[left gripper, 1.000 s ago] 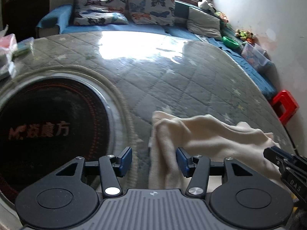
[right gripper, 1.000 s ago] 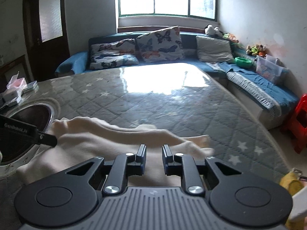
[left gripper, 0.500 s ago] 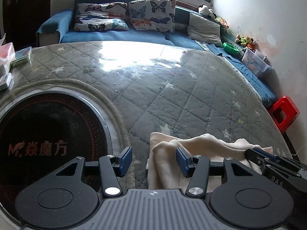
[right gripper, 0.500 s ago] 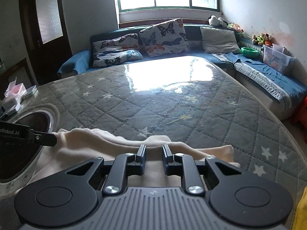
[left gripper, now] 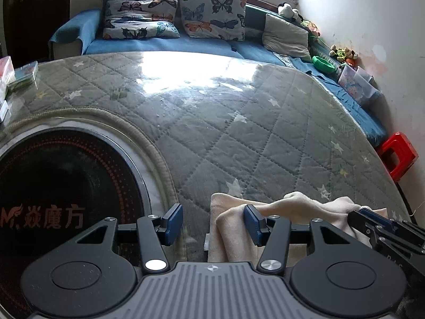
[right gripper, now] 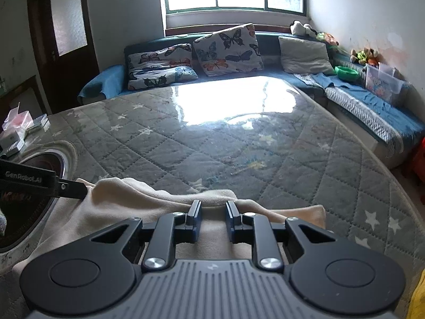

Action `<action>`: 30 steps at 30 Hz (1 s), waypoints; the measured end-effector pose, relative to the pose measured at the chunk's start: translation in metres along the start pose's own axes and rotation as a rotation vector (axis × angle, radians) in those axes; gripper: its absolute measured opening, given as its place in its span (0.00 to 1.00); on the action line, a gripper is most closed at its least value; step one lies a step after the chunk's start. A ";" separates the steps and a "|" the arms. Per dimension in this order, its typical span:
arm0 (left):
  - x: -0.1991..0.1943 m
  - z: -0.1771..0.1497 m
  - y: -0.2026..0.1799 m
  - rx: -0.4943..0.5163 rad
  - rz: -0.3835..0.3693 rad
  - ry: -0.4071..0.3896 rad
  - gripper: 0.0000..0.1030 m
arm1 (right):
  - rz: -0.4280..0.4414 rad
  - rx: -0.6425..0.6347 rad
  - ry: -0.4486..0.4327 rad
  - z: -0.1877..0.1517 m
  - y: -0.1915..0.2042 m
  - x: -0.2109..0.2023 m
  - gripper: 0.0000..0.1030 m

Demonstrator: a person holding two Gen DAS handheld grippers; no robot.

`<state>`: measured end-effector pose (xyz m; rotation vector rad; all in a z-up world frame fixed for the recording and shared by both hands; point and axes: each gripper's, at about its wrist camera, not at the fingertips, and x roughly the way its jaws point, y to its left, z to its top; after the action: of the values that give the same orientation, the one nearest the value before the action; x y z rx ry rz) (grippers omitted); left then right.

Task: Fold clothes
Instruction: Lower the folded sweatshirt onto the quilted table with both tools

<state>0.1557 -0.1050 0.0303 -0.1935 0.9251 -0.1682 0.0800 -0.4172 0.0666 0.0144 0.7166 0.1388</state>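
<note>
Cream fleece garment (right gripper: 138, 212) lies bunched on the quilted worktop (left gripper: 239, 138), just beside the round black hob (left gripper: 61, 191). Left tongs (left gripper: 213, 223) are spread over its edge, nothing pinched. Right tongs (right gripper: 212, 216) are opening, cloth beneath, pads apparently clear. Layers should be squared before release is completed.

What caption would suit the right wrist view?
Right tool opening over a cream cloth on a quilted table, left tool at the cloth's far end.
</note>
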 end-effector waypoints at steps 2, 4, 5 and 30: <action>-0.001 0.001 0.002 -0.006 0.000 0.001 0.53 | 0.008 -0.015 -0.012 0.002 0.004 -0.004 0.25; -0.002 0.001 0.003 -0.011 -0.001 0.001 0.53 | 0.035 -0.029 -0.020 0.006 0.013 -0.006 0.25; -0.003 0.002 0.004 -0.012 -0.001 0.000 0.53 | 0.047 -0.035 -0.023 0.008 0.017 -0.006 0.25; -0.020 -0.005 0.014 -0.018 -0.003 -0.008 0.56 | 0.113 -0.153 0.001 0.019 0.070 0.005 0.29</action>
<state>0.1411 -0.0873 0.0395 -0.2123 0.9191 -0.1620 0.0873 -0.3470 0.0820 -0.0909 0.7050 0.3017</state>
